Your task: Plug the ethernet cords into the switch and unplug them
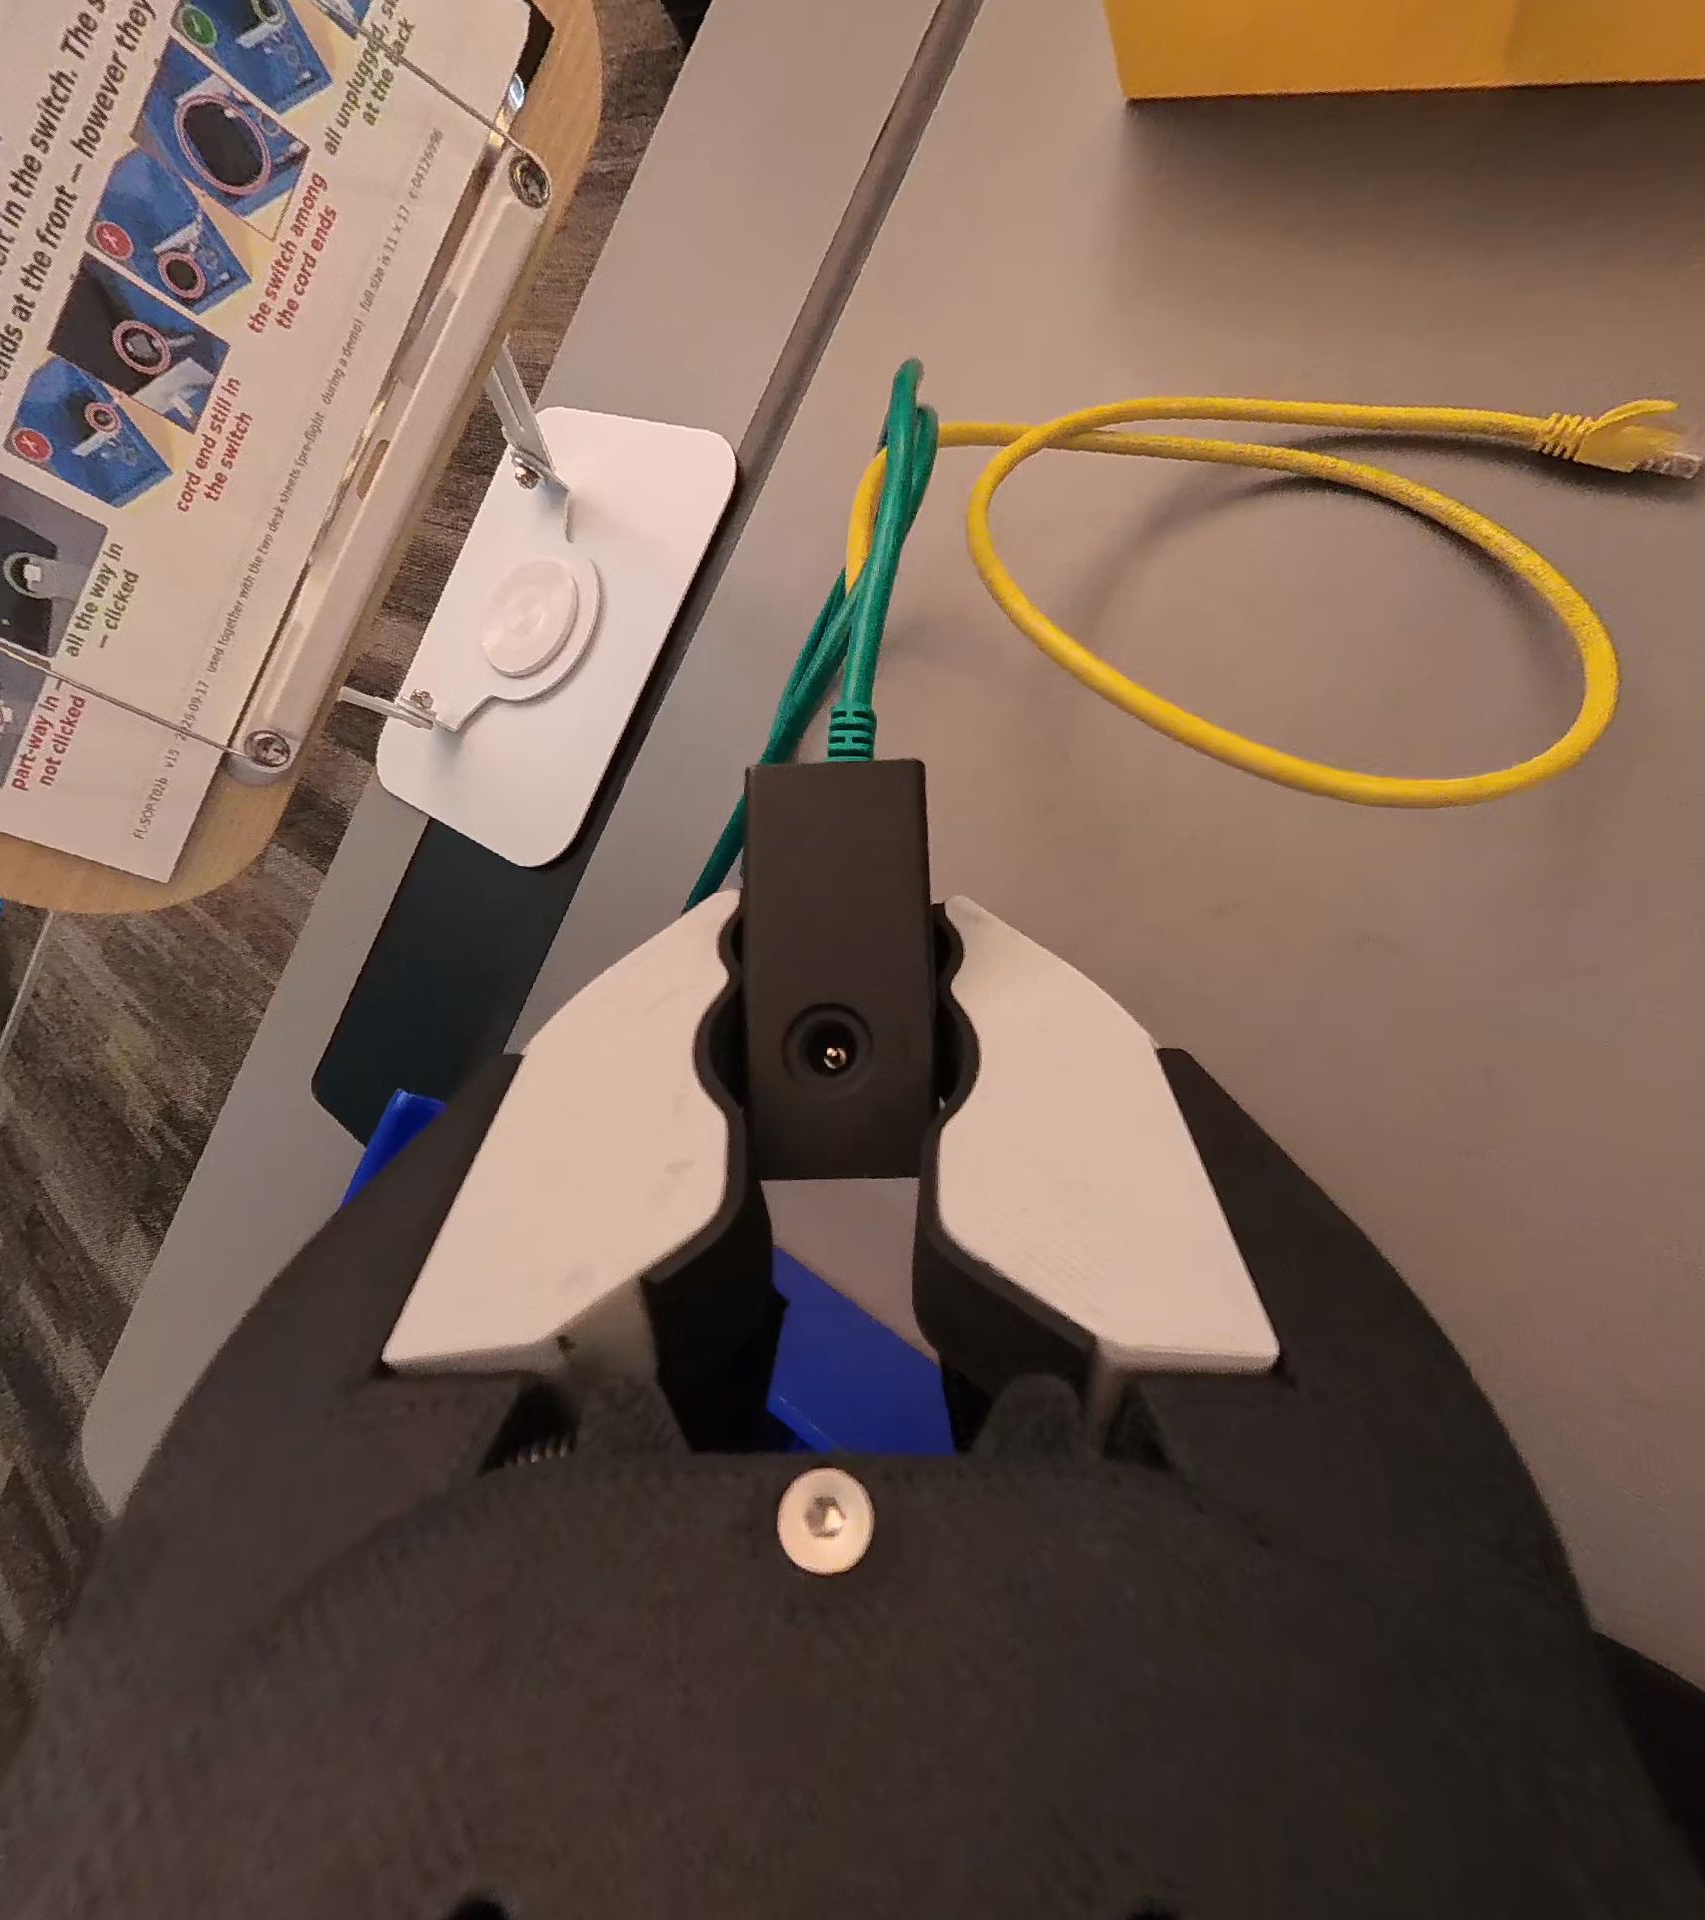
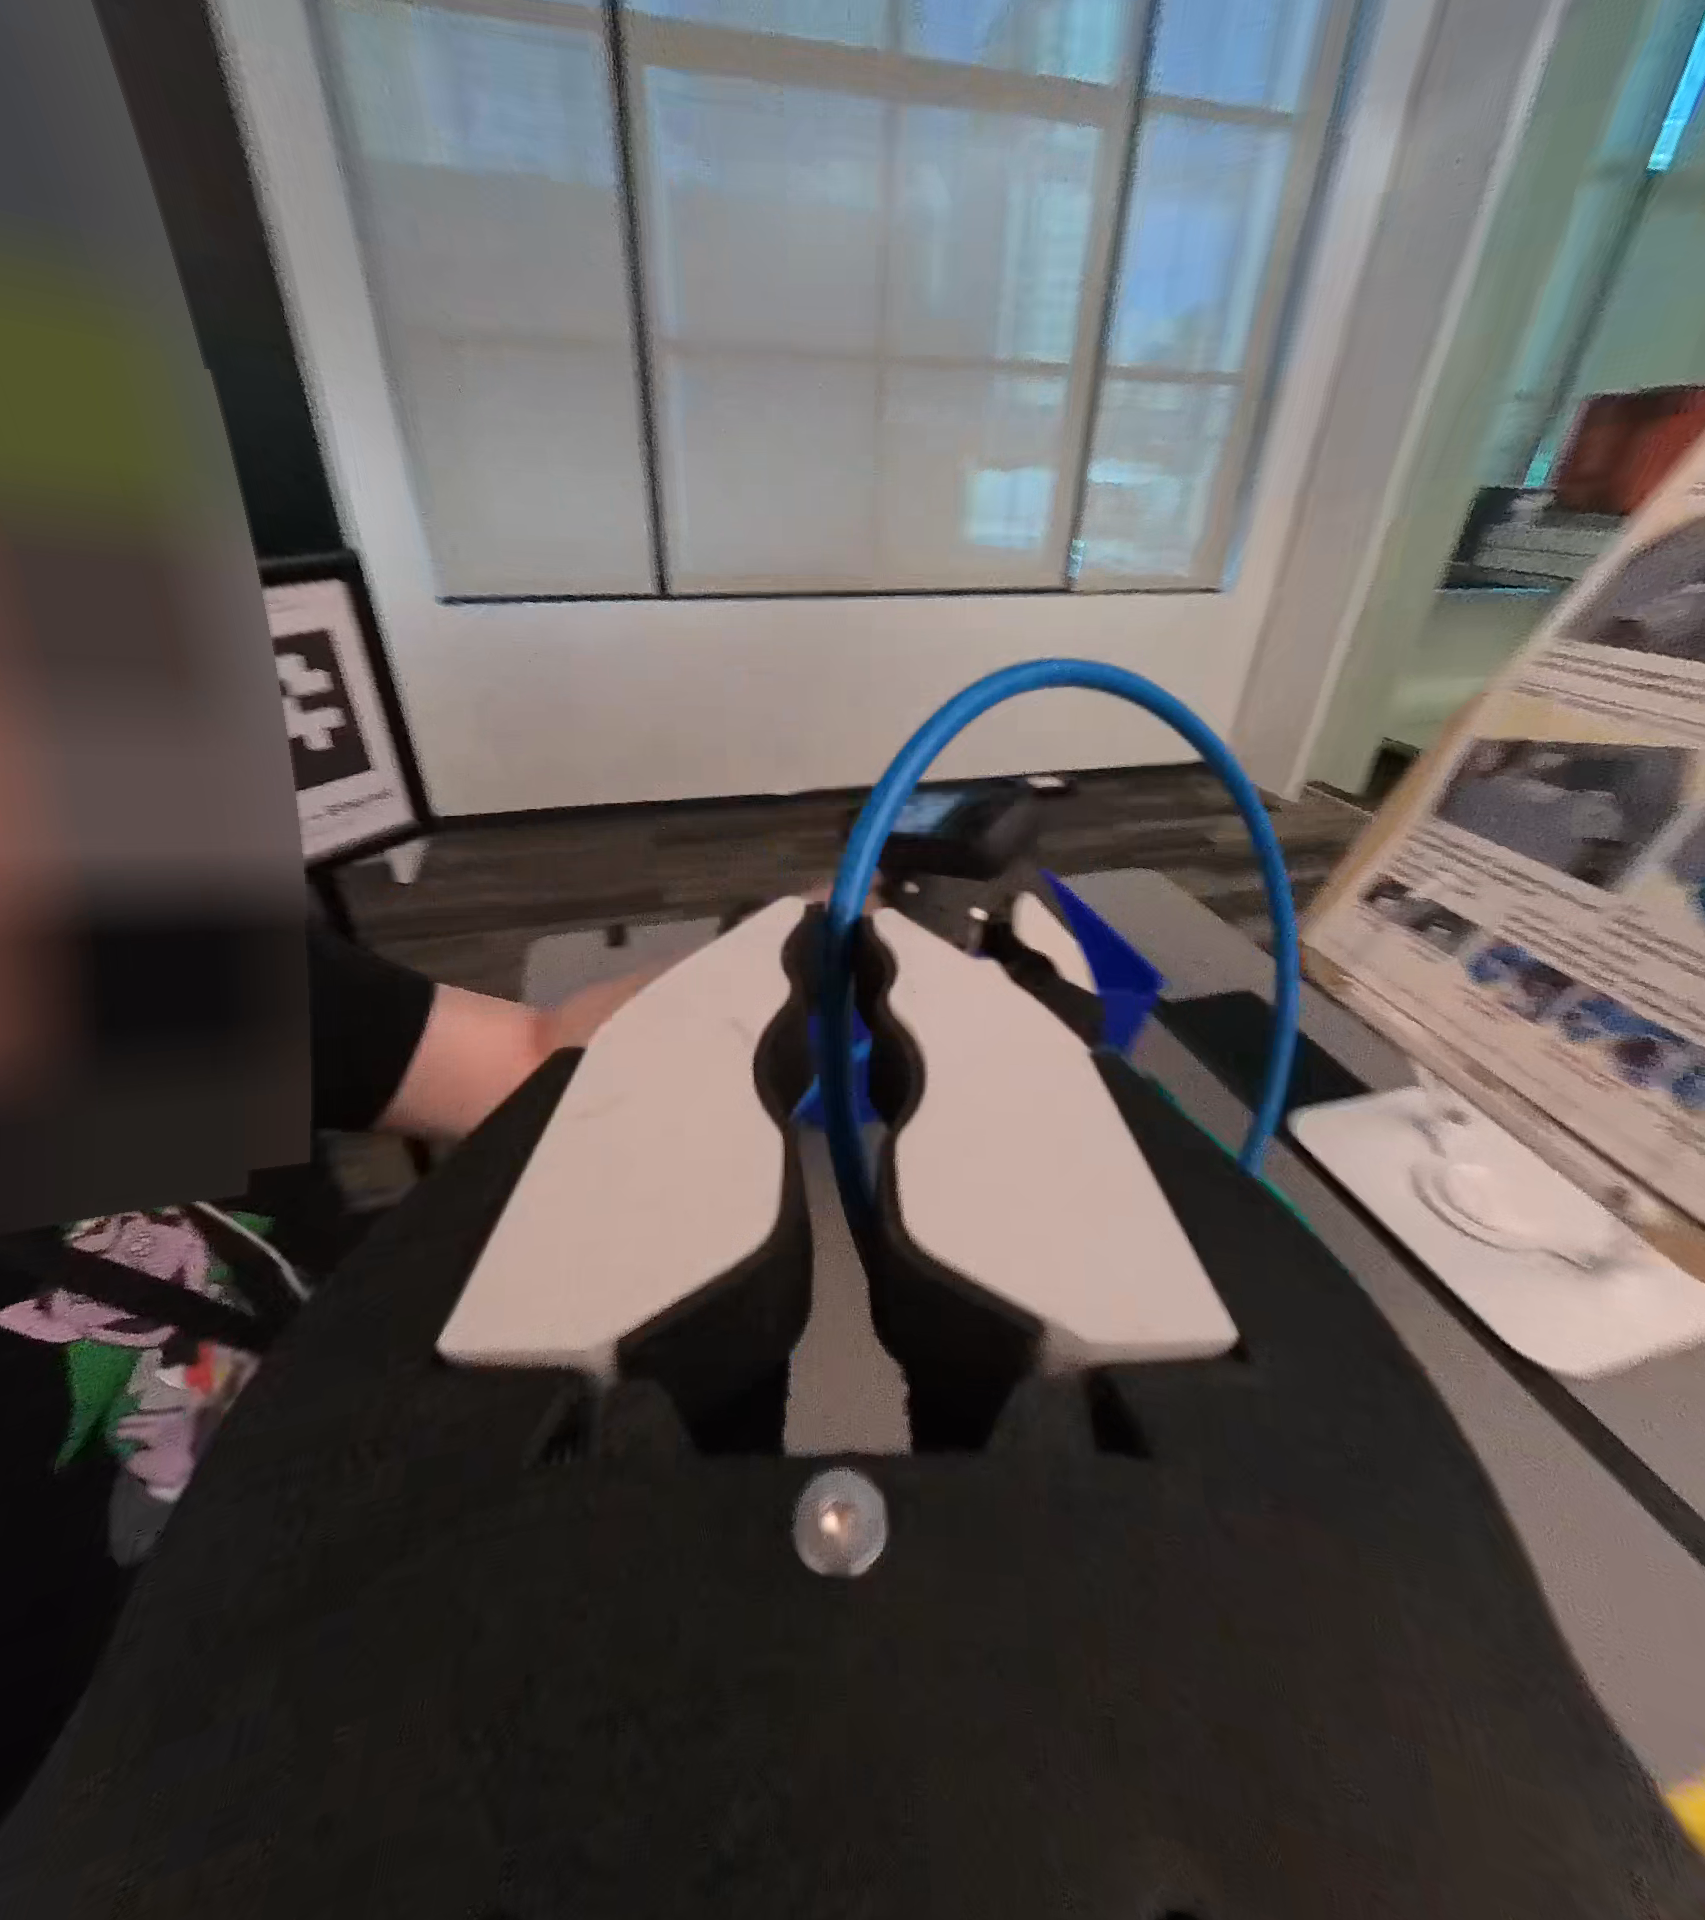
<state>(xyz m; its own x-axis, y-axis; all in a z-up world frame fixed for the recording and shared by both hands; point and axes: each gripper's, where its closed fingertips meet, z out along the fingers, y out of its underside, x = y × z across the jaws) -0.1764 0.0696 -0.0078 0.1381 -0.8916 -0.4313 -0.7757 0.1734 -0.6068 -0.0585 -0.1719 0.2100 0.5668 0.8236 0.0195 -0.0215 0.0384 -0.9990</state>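
In the left wrist view my left gripper point(image 1: 840, 935) is shut on a small black switch point(image 1: 832, 831) and holds it by its sides, with a round socket facing the camera. A green cord point(image 1: 879, 540) is plugged into the switch's far side. A yellow cord point(image 1: 1347, 769) lies looped on the grey table point(image 1: 1347, 1143), its plug point(image 1: 1637, 447) free at the right. In the right wrist view my right gripper point(image 2: 840, 925) is shut on a blue cord point(image 2: 1066, 670), which arches up and over to the right. The blue cord's plug is hidden.
An instruction sheet on a wooden stand point(image 1: 100, 416) with a white base point(image 1: 557, 634) stands at the table's left edge; it also shows in the right wrist view point(image 2: 1606, 883). A yellow box point(image 1: 1450, 42) sits at the back. A blue holder point(image 1: 848, 1361) lies under the left gripper. A person's arm point(image 2: 474, 1060) is at the left. The tips of one gripper are about 35 cm away from the tips of the other.
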